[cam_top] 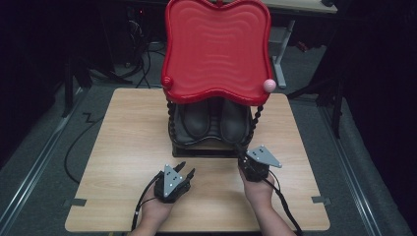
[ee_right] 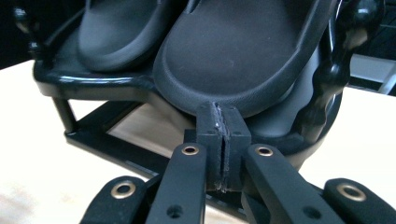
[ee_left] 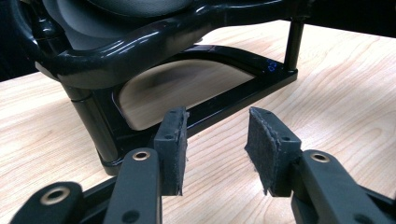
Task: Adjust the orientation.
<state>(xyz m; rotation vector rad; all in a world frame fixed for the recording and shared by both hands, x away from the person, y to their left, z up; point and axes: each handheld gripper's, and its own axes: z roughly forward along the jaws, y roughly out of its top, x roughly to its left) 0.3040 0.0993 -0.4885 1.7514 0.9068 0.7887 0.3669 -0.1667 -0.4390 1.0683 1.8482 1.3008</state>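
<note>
A black two-tier rack (cam_top: 176,139) stands mid-table under a wavy red tray top (cam_top: 216,44). A pair of dark shoes, one (cam_top: 195,120) beside the other (cam_top: 233,122), rests on its lower shelf, toes toward me. My left gripper (cam_top: 186,168) lies on the table just in front of the rack's left corner, jaws open with bare wood between the pads (ee_left: 172,140). My right gripper (cam_top: 242,158) is at the rack's right front corner. Its pads (ee_right: 223,140) are pressed together with nothing between them, right under the toe of the nearer shoe (ee_right: 243,51).
The wooden table (cam_top: 123,147) has bare room left and right of the rack. A pink ball (cam_top: 269,85) and a red ball (cam_top: 167,81) sit on the tray's front corners. Twisted black posts (cam_top: 256,120) carry the tray. Cables trail from both grippers.
</note>
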